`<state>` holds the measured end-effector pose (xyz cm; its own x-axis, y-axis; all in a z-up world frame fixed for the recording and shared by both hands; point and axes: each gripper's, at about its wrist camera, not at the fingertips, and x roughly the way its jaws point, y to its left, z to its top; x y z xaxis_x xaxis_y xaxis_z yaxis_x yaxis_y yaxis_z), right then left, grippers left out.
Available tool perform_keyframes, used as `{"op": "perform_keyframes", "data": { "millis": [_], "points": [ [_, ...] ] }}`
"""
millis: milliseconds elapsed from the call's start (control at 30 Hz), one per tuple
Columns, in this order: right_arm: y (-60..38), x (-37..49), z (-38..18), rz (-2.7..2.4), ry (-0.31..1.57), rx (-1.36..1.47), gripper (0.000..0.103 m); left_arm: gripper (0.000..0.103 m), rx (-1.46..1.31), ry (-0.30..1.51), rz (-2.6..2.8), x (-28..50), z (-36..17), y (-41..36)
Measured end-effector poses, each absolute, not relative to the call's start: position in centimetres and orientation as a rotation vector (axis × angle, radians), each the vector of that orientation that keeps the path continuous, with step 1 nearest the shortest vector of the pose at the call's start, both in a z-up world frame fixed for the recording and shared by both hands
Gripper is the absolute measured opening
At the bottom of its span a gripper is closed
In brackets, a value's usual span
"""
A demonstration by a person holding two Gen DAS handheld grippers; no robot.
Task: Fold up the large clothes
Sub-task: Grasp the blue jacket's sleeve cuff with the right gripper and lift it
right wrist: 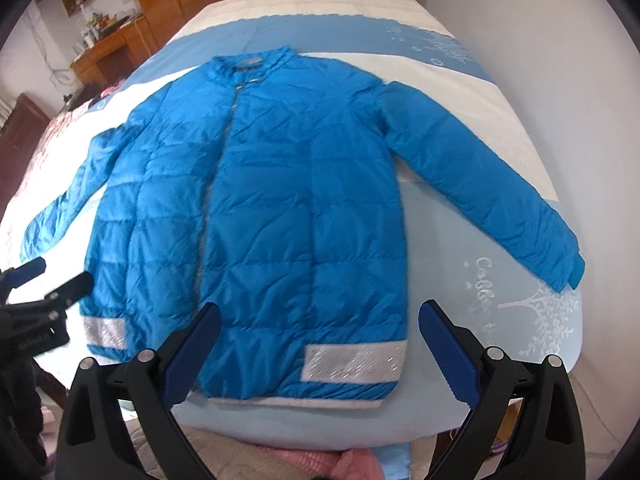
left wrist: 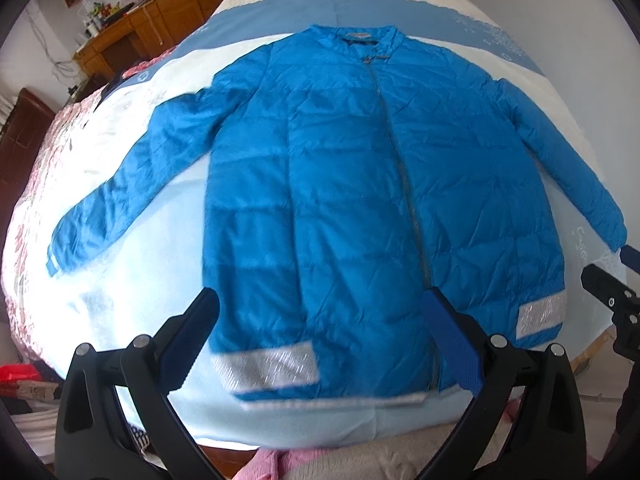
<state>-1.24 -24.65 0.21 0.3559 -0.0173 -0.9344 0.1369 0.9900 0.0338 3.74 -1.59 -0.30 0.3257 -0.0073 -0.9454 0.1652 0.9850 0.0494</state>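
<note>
Jacket (left wrist: 360, 200) flat on bed (left wrist: 120, 288), zipped, collar at 12 o'clock, sleeves splayed. Left hand-held gripper (left wrist: 324, 308) and right hand-held gripper (right wrist: 320, 320) hover wide, empty, above hem. Risk: slick puffy fabric slips on shallow pinch, fold skews.

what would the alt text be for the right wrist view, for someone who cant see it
A blue quilted jacket lies flat and zipped on a bed, collar away from the camera, both sleeves spread out, silver patches near the hem. The open right gripper hovers over the hem, and the left gripper shows at the left edge.
</note>
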Motion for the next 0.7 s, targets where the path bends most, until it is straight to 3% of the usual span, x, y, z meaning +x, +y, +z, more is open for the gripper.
{"op": "perform_keyframes", "data": {
  "millis": [467,600,700],
  "points": [
    [-55.6,-5.4,-8.0,-0.517,1.140,0.774,0.095,0.100,0.230,1.192,-0.338,16.6,-2.7,-16.1],
    [-61.5,-6.4,-10.4,-0.559,1.139,0.875,0.095,0.099,0.248,1.214,-0.399,18.8,-4.3,-20.4],
    [-64.1,-6.3,-12.8,-0.515,1.139,0.992,0.089,0.099,0.254,1.229,-0.433,19.8,-5.8,-22.8]
  ]
}}
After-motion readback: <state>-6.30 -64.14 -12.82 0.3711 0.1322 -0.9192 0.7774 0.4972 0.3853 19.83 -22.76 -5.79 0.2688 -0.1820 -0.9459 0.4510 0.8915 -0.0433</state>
